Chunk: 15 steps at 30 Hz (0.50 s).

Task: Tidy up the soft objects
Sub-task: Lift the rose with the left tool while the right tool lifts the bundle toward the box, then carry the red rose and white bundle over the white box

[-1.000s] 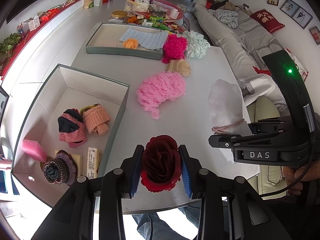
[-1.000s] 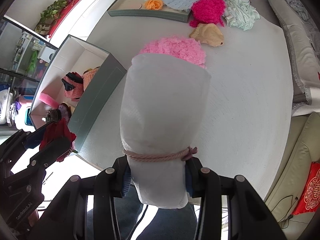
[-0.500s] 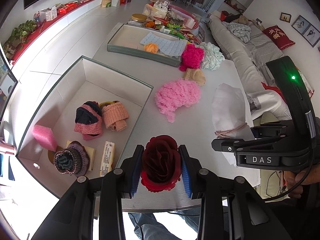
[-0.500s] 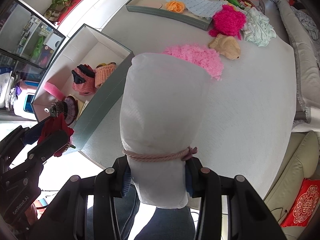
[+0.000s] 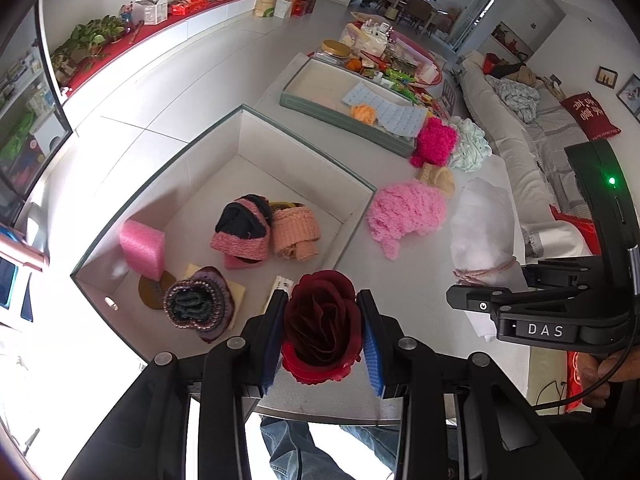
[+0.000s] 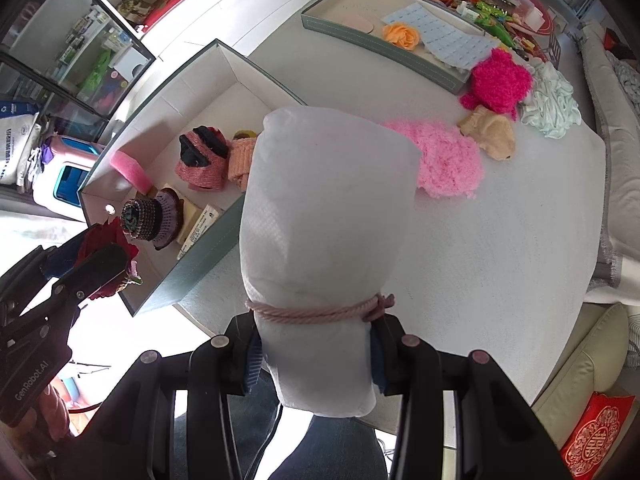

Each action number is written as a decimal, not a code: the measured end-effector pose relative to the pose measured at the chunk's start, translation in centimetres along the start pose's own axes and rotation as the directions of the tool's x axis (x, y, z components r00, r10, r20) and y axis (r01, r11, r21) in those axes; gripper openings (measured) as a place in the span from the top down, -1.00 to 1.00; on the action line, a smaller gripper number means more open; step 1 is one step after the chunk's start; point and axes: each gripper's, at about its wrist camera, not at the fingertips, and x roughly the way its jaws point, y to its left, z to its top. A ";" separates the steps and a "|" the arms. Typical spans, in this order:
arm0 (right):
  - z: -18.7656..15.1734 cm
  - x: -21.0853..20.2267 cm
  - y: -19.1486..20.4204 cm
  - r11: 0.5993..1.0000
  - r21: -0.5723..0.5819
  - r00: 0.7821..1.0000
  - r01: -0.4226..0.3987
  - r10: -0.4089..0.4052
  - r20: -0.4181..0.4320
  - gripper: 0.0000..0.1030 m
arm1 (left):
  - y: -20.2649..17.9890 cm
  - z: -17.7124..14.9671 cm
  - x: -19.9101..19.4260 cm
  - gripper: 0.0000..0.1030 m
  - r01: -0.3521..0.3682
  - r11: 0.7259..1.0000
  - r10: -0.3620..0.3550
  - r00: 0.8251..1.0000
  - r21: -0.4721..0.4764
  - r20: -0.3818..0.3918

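Note:
My left gripper (image 5: 322, 338) is shut on a dark red fabric rose (image 5: 320, 326) and holds it above the near right corner of the open grey-green box (image 5: 356, 224). The box holds knitted hats (image 5: 242, 226), a pink foam block (image 5: 142, 246) and a purple knitted piece (image 5: 198, 306). My right gripper (image 6: 316, 354) is shut on a white cloth bundle (image 6: 320, 216) tied with a pink cord, held over the table to the right of the box. The bundle also shows in the left wrist view (image 5: 482, 226).
On the white table (image 6: 500, 240) lie a pale pink fluffy cloth (image 6: 446, 158), a tan soft toy (image 6: 490, 132), a magenta fluffy item (image 6: 498, 82) and a mint cloth (image 6: 552, 104). A shallow tray (image 6: 384, 50) with an orange rose stands at the back. A sofa is to the right.
Both grippers have moved left toward the box while keeping their loads. The rose is now over the box's near corner, and the bundle is closer to the box's right wall.

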 end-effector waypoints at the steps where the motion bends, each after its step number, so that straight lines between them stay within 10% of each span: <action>1: 0.1 0.0 0.3 1.000 -0.008 1.000 0.000 0.000 0.002 0.11 | 0.5 0.0 -0.1 0.29 -0.011 1.000 0.011 1.000 -0.013 0.003; 15: 4.9 0.7 5.8 0.988 -0.155 1.000 -0.011 0.012 0.008 0.11 | 7.7 1.2 0.1 0.29 -0.140 0.972 0.143 0.990 -0.188 0.005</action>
